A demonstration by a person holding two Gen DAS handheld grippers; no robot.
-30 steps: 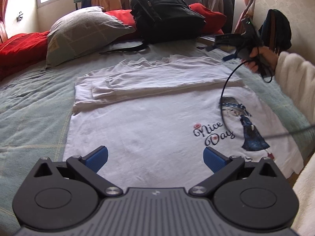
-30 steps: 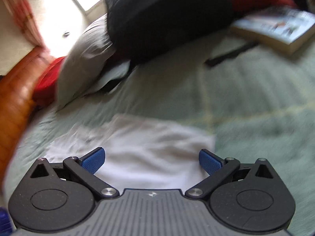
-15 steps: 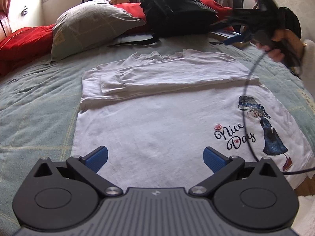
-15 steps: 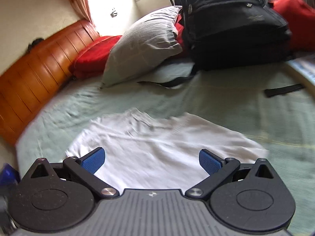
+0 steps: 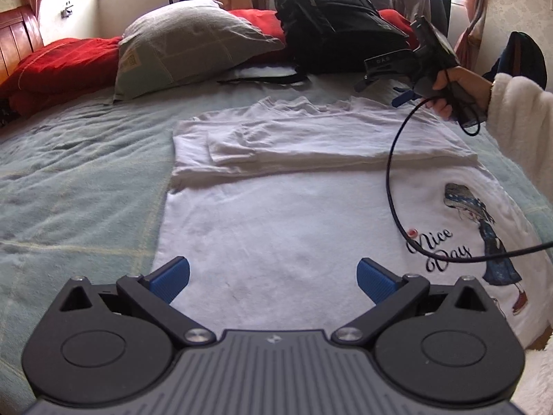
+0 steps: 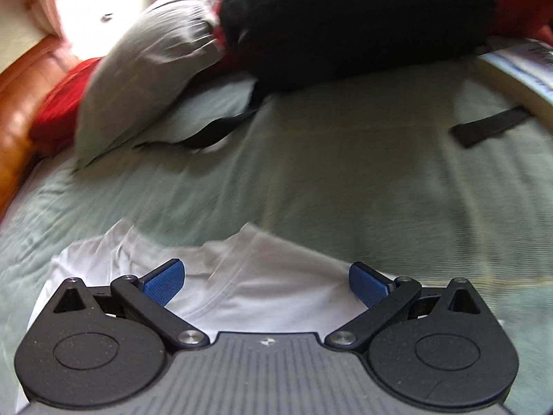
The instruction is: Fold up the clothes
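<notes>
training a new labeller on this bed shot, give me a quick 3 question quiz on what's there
1. True or false: the left gripper is clamped on the white t-shirt.
2. Multiple choice: what stands at the head of the bed between the grey pillow and the right gripper? A) a laundry basket B) a black backpack C) a lamp
3. Fill in: the far side of the t-shirt, with its sleeve, is ____ over onto the body.

Key
1. False: its jaws stand wide apart above the cloth, gripping nothing.
2. B
3. folded
</notes>
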